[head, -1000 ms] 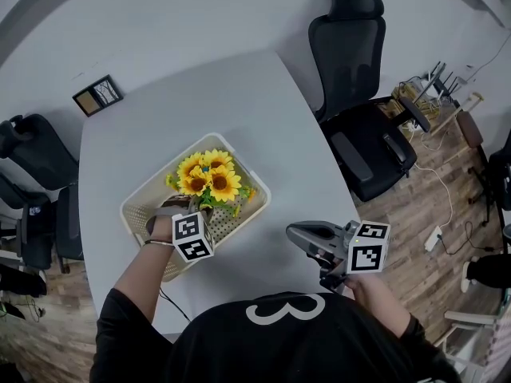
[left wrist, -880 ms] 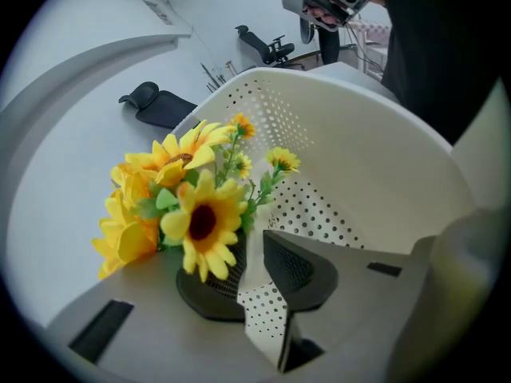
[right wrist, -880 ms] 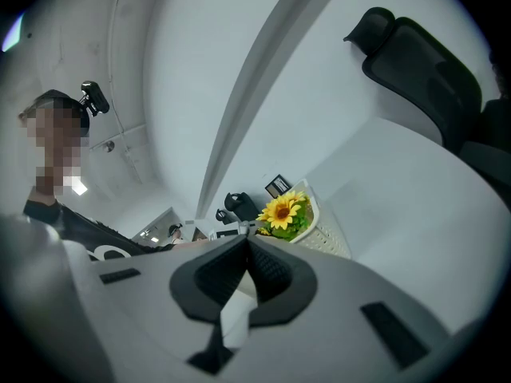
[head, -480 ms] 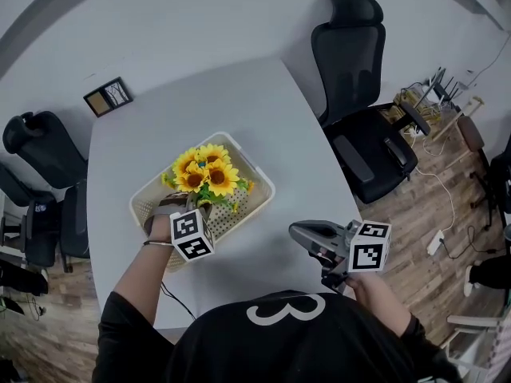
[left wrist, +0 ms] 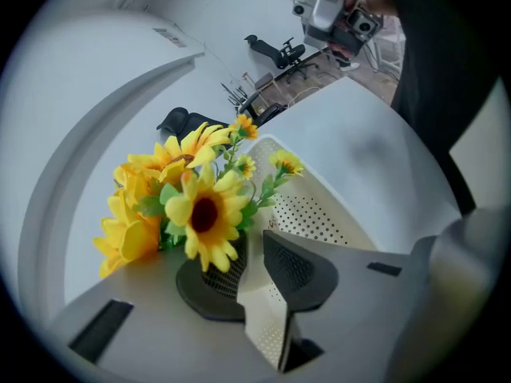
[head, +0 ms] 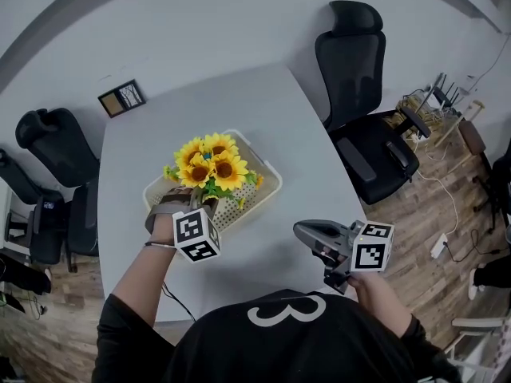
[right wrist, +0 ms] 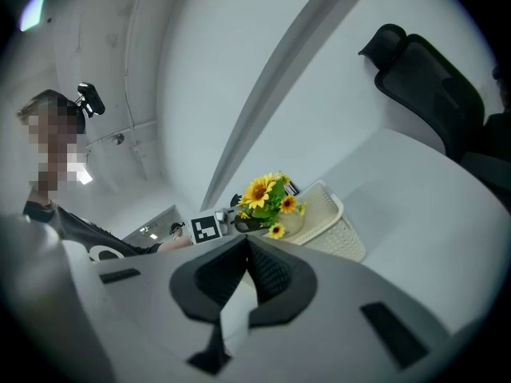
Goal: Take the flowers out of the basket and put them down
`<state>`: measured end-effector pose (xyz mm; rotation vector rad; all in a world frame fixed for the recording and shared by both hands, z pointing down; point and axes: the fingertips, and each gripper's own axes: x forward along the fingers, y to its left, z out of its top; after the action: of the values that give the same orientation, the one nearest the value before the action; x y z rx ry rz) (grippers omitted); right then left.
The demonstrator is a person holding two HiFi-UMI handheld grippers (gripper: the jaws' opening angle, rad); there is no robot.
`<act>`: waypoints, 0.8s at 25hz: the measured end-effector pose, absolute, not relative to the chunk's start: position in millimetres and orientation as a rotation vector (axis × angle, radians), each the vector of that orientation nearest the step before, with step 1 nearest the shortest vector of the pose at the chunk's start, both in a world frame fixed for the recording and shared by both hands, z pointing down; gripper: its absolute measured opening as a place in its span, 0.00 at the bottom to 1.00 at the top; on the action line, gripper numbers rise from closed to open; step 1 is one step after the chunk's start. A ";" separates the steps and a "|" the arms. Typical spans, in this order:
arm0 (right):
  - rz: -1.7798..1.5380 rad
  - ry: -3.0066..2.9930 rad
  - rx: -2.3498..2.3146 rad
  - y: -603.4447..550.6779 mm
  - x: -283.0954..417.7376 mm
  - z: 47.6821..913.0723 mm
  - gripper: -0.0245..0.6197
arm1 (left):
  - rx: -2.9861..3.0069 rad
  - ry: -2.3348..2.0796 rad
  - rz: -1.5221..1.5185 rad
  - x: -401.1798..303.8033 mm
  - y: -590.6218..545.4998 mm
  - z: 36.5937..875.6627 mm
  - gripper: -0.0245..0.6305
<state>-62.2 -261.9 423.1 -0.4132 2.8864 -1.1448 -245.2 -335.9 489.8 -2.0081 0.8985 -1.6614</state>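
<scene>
Flowers [head: 209, 164] now lifted with left gripper [head: 185, 204], stems pinched, and carried toward left end of basket [head: 254, 196]. Blooms are not yet clear of rim. Right gripper [head: 302, 234] is held pressed together, empty. Lift-out judged under way.

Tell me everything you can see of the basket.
The basket is cream, rectangular and plastic-looking, with rounded corners, a thick rim and low walls punched with rows of small holes. Open-topped, it lies on the pale grey table, skewed to the table's edges. A bunch of yellow sunflowers with green leaves stands toward its left end. The left gripper has its jaws clamped on the perforated wall beside the flowers; nothing else is seen touching it.
</scene>
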 end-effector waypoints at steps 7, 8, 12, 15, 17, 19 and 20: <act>-1.084 2.887 -0.439 -231.9 -68.6 411.2 0.05 | -1.985 0.909 -1.547 -235.9 -313.8 449.8 0.15; -1.081 2.888 -0.445 -226.9 -69.0 410.7 0.05 | -1.980 0.909 -1.530 -234.0 -310.6 444.9 0.15; -1.066 2.886 -0.480 -207.6 -65.8 407.2 0.05 | -1.968 0.906 -1.464 -221.6 -297.9 427.9 0.15; -1.045 2.882 -0.518 -195.8 -59.5 403.8 0.05 | -1.966 0.895 -1.417 -208.0 -288.0 418.5 0.15; -1.033 2.874 -0.544 -189.4 -52.1 402.6 0.05 | -1.967 0.878 -1.386 -195.1 -283.2 411.9 0.15; -1.024 2.861 -0.572 -183.0 -43.7 401.9 0.05 | -1.964 0.862 -1.356 -181.4 -279.7 406.0 0.15; -1.021 2.854 -0.586 -179.9 -40.0 401.8 0.05 | -1.962 0.853 -1.343 -175.1 -278.0 403.8 0.15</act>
<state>-40.0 -179.9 401.8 -0.5863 2.8539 -1.0209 -175.1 -278.0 403.8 -1.9625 0.8527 -1.3428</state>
